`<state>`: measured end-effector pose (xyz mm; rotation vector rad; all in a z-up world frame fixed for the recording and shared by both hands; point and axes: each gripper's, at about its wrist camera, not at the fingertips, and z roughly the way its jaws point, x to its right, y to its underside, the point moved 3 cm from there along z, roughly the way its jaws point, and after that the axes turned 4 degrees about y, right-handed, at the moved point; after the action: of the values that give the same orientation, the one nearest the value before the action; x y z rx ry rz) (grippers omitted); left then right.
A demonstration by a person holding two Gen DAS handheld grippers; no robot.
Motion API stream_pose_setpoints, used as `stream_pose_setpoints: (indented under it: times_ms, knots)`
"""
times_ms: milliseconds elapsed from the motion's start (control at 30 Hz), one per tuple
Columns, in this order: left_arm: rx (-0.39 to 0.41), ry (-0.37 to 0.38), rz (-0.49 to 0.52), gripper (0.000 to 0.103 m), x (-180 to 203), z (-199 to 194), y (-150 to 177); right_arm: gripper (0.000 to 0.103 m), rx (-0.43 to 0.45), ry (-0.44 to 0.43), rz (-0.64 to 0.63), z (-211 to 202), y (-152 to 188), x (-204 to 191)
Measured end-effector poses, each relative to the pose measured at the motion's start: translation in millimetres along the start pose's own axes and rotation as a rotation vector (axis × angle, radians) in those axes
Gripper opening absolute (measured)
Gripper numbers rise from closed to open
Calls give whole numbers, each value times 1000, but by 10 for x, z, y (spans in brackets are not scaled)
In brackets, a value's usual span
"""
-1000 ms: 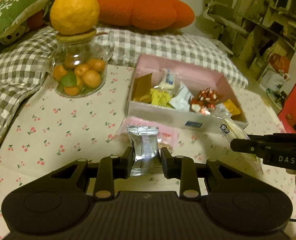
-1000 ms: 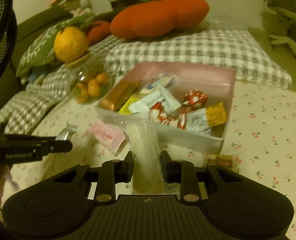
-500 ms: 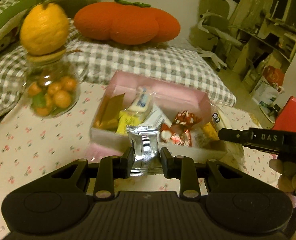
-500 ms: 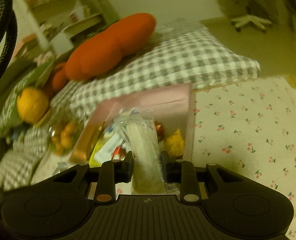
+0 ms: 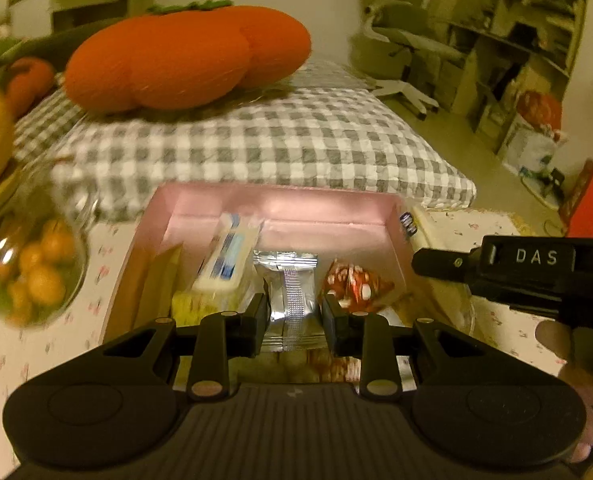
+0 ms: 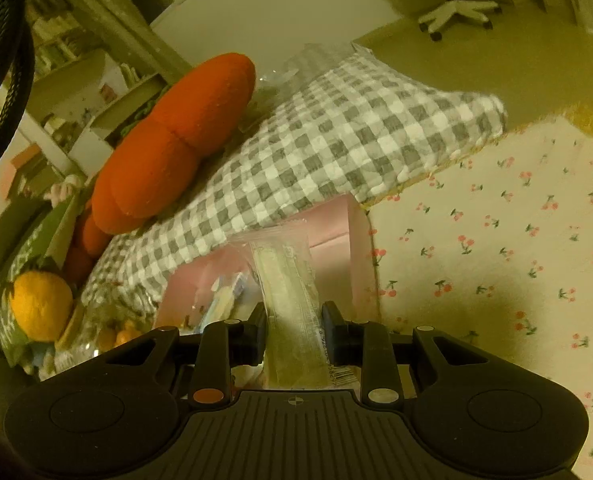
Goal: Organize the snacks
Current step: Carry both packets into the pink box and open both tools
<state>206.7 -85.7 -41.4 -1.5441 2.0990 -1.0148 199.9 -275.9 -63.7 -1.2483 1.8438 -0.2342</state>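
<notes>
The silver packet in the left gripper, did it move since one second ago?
Yes. The silver packet, clamped in the left gripper, went forward from the tablecloth to above the pink box.

The back of the pink box (image 5: 328,204) lies bare ahead of my left gripper (image 5: 293,312). A glass jar (image 5: 32,272) crowds its left side, my right gripper (image 5: 508,276) its right.

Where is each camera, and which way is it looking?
Left wrist: sits on the left gripper, looking along its fingers down into the pink box; it grips a silver packet, and the right gripper shows.
Right wrist: sits on the right gripper, tilted, holding a clear packet.
Both show the pink box and orange cushion.
</notes>
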Motion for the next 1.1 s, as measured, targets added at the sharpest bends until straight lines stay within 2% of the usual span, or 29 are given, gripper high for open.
stream_pose_setpoints:
  times_ms: [367, 467, 567, 700, 800, 900, 1000, 1100]
  knots:
    - [-8, -12, 103, 27, 79, 426, -176, 27, 27, -34, 37, 139, -96, 91]
    - [-9, -21, 119, 28, 112, 502, -182, 31, 33, -37, 43, 142, -112, 121]
    - [-8, -42, 133, 31, 125, 535, -181, 31, 33, -36, 40, 147, -111, 126]
    - [-8, -58, 143, 44, 120, 521, -169, 32, 24, -26, 28, 152, -101, 111]
    - [-10, -60, 145, 44, 117, 495, -163, 32, 19, -28, 30, 141, -96, 99]
    - [-17, -59, 144, 51, 117, 435, -149, 42, 13, -33, 23, 103, -95, 85]
    - [-14, -45, 144, 53, 140, 331, -123, 44, 11, -35, 15, 42, -97, 83]
    - [-14, -32, 146, 57, 182, 224, -89, 54, 8, -30, 12, -41, -78, 68]
